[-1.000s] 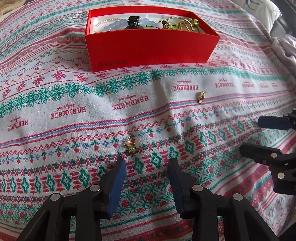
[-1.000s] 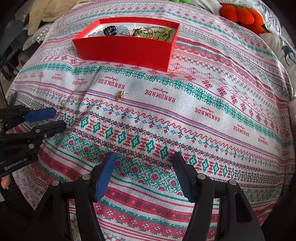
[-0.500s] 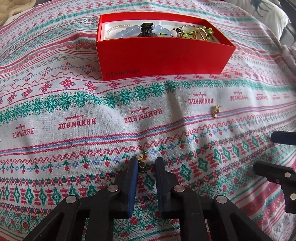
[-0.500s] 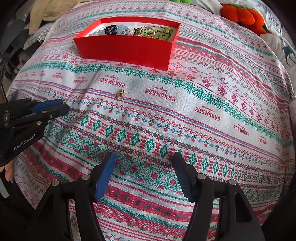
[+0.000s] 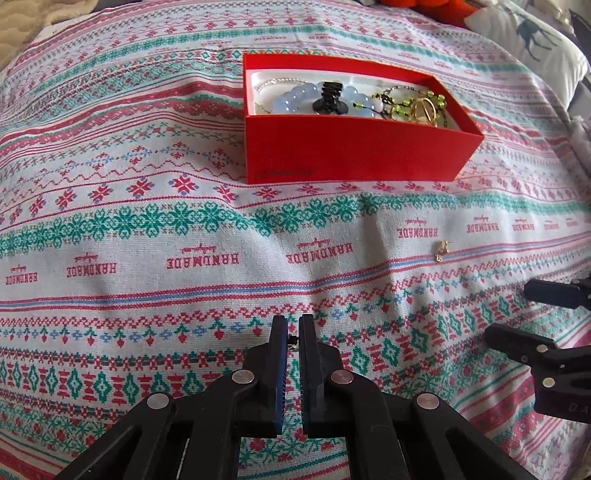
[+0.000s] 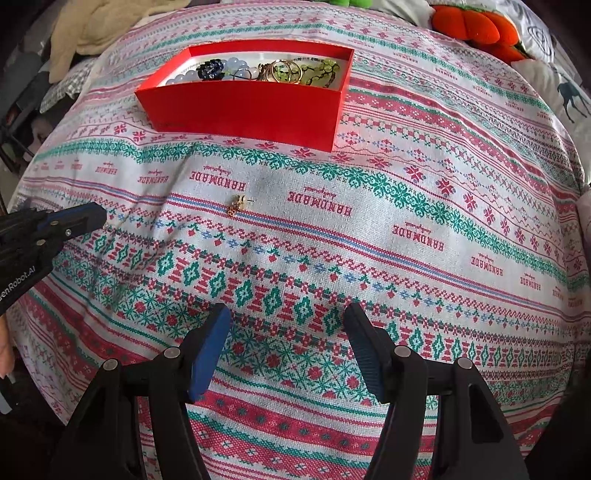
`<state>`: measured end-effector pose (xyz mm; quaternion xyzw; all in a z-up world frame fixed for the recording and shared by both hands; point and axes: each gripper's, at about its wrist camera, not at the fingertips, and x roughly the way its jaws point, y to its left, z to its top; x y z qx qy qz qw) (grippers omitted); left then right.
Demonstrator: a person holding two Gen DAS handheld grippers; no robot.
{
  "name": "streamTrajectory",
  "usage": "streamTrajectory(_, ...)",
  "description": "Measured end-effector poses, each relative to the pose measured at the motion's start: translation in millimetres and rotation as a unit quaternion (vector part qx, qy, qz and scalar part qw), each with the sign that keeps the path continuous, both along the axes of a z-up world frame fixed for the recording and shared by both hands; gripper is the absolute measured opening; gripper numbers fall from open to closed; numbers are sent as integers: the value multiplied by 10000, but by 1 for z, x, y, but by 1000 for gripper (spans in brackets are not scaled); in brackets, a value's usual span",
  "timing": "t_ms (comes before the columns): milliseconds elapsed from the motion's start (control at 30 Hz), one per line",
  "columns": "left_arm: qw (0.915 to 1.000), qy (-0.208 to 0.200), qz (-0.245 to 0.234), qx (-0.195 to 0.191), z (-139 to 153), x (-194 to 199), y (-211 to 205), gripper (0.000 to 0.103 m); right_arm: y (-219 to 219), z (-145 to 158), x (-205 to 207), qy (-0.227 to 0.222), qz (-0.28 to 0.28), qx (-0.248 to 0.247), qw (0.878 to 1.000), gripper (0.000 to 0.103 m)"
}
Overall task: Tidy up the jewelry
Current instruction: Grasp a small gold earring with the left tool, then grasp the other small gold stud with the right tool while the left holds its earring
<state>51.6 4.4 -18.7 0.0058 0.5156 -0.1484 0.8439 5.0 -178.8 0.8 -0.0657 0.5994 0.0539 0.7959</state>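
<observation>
Pinching a tiny gold earring [image 5: 293, 341], ribbed tongs [image 5: 292, 325].

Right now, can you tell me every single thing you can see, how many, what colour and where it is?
patterned cloth: one, white with red and green bands, covering the whole surface
red box: one, red outside and white inside, open, at the far middle of the cloth
jewelry in the box: a heap, pale blue beads, a dark piece, gold rings, green beads; exact count unclear
loose earring: one, gold, lying alone on the cloth in front of the box
pinched earring: one, mostly hidden between the left fingers
orange plush: one, far right corner
left gripper: black with blue pads, shut on the pinched earring
right gripper: black with blue pads, open, nothing in it
</observation>
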Motion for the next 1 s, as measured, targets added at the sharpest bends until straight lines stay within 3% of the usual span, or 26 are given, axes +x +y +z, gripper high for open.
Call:
streamTrajectory(500,9998,43,142,-146,8,-3,22,1,35,-10,42,-241,39,-30,9997,66)
streamTrajectory(767,9998,104,98,-127,5,-3,18,1,52,-13,69,-344,-65,206,9992,44)
streamTrajectory(1000,9997,135,125,-151,5,1,16,1,65,-18,83,-271,-216,349,9988,31)
